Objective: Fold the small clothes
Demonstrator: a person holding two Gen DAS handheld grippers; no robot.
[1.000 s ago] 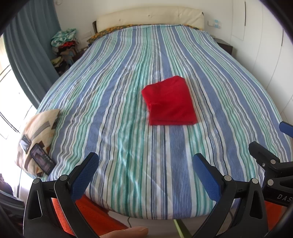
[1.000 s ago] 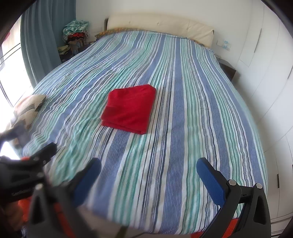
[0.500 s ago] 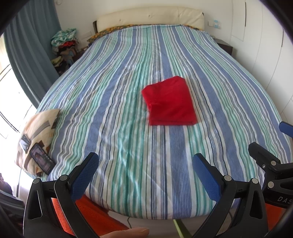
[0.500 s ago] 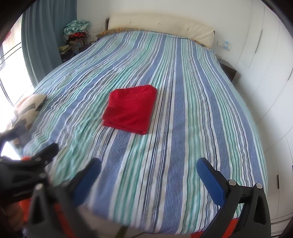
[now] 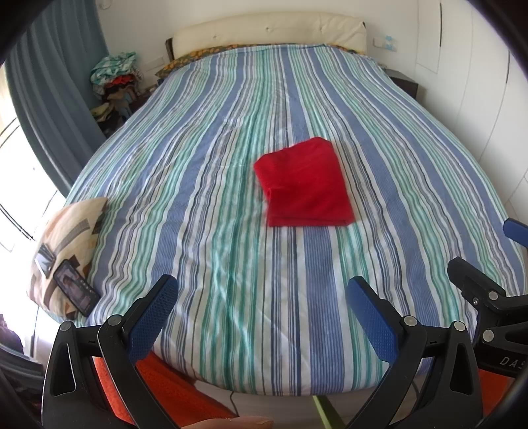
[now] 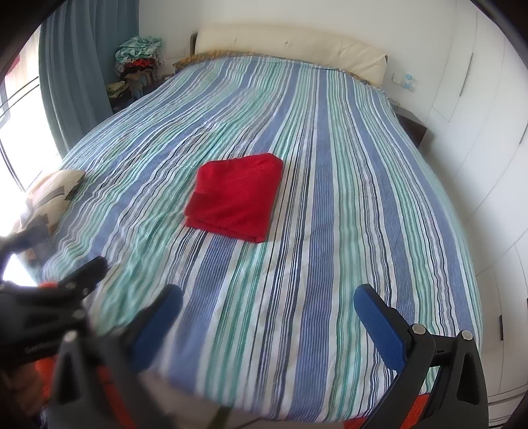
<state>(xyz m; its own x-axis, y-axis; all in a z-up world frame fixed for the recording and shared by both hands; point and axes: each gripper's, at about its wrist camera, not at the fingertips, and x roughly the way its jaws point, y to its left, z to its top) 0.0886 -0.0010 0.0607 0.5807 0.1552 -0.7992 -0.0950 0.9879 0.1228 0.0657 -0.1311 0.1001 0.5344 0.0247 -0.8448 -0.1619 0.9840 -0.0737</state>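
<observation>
A red garment [image 5: 305, 184] lies folded into a neat rectangle in the middle of the striped bed [image 5: 231, 138]; it also shows in the right wrist view [image 6: 236, 198]. My left gripper [image 5: 260, 313] is open and empty over the bed's near edge, well short of the garment. My right gripper [image 6: 269, 323] is open and empty too, also back at the near edge. The right gripper shows at the right side of the left wrist view [image 5: 488, 297]. The left gripper shows blurred at the left of the right wrist view [image 6: 49, 297].
A patterned cushion [image 5: 66, 237] with a phone [image 5: 76, 290] on it lies at the bed's left corner. A pile of clothes [image 5: 115, 79] stands by the blue curtain [image 5: 49, 99]. White wardrobe doors [image 6: 478, 132] line the right side. A cream headboard [image 5: 270, 29] is at the far end.
Almost nothing has moved. The right wrist view has shifted very slightly, and the red garment lies as before.
</observation>
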